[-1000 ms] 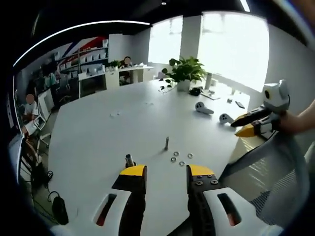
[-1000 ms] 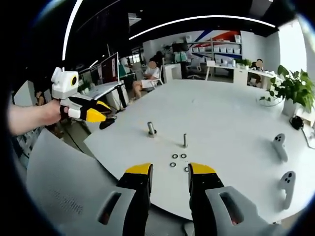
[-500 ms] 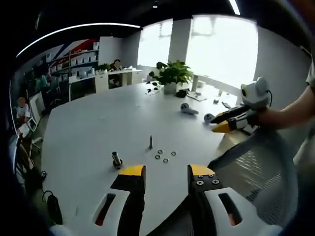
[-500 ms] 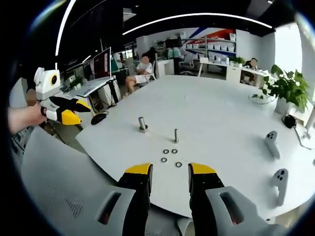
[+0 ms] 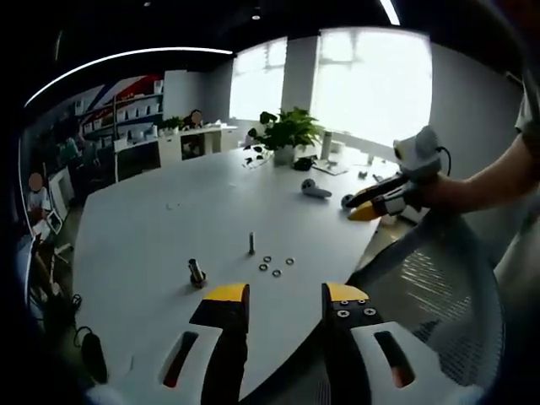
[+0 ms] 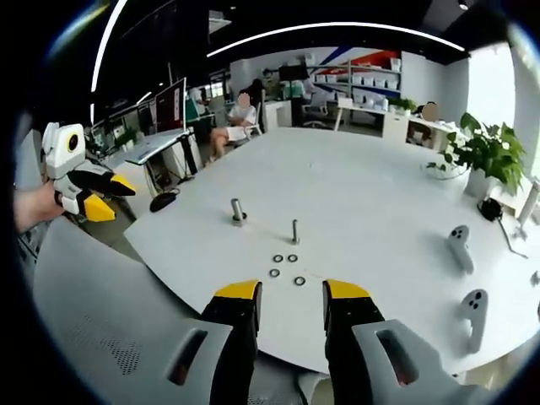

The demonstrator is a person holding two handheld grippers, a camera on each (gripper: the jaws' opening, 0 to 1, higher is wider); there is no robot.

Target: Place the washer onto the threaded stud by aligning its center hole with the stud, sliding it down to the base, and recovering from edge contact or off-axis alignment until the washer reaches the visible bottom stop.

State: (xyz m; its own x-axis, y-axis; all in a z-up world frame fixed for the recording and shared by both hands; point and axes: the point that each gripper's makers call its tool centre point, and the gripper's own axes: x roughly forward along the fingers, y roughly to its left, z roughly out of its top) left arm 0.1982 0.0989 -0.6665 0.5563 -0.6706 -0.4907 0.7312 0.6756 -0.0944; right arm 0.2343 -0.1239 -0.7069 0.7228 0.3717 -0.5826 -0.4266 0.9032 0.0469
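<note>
In the left gripper view, the left tool [image 5: 283,295] rose from the bottom edge with its yellow-tipped black jaws parted and nothing between them, held above the near edge of the large white counter [image 5: 152,228]. Ahead of the jaws stood the thin upright threaded metal stud [image 5: 251,243], and just beside its base, to the right, lay four small silver ring washers [image 5: 276,265] flat on the counter in a loose cluster, none of them on the stud. To the left of the stud, apart from it, stood a shorter, thicker dark metal bolt [image 5: 196,273]. Farther back sat a green potted plant [image 5: 287,132] and a white handheld controller [image 5: 315,190]. The right tool [image 5: 364,207] came in from the right, held in a person's hand off the counter's edge above a grey mesh chair back [image 5: 439,287]; whether its jaws were apart or together could not be told here.

In the right gripper view, the right tool [image 6: 291,297] showed its jaws spread and empty. The stud [image 6: 295,231] stood beyond them, with the washers [image 6: 285,264] lying between the stud and the jaws. The bolt [image 6: 238,211] stood to the left of the stud. Two white controllers [image 6: 458,246] lay at the right. The left tool [image 6: 94,200] appeared at the far left, off the counter's edge, well apart from the stud.
</note>
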